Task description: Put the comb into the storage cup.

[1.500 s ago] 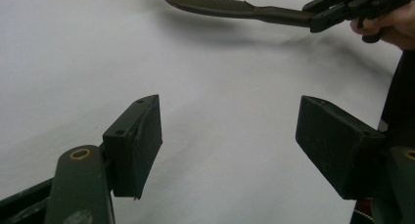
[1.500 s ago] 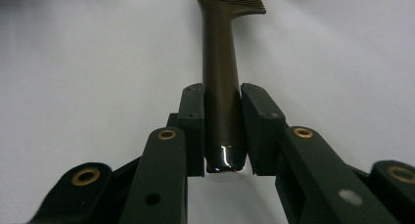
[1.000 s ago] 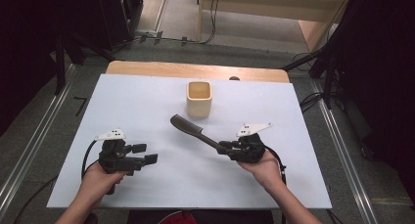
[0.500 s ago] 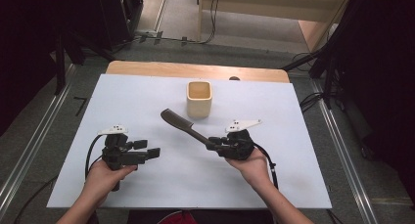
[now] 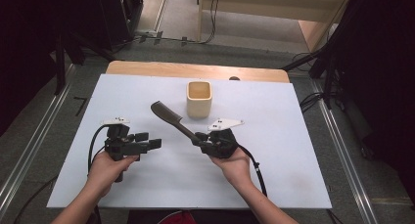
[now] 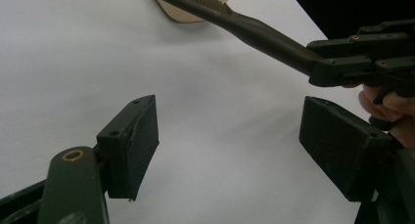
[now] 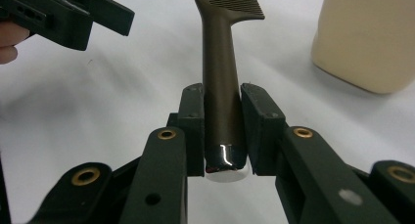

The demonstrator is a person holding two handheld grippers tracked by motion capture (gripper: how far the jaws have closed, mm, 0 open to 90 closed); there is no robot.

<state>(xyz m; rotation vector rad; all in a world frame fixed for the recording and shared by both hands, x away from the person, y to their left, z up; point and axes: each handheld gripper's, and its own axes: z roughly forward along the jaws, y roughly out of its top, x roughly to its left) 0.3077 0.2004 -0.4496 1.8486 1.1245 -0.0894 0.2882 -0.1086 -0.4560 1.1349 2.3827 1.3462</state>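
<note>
A dark brown comb (image 5: pixel 169 117) is held by its handle in my right gripper (image 5: pixel 199 137), shut on it; the toothed end points up and to the left, above the white table. In the right gripper view both pads press the comb's handle (image 7: pixel 222 121). A cream square cup (image 5: pixel 199 99) stands upright just behind the comb. My left gripper (image 5: pixel 148 140) is at the left, open, with nothing between its jaws, which point right toward the comb. In the left gripper view the comb (image 6: pixel 244 26) crosses the top, with the right gripper (image 6: pixel 342 62) holding it.
The white table top (image 5: pixel 293 136) runs over a wooden strip (image 5: pixel 147 67) at the back. Cables (image 5: pixel 254 165) trail from both grippers. Grey floor with rails lies on either side, and dark stands are at the back.
My right gripper has carried the comb leftward across the table, toward the left gripper. The left gripper has stayed about where it was.
</note>
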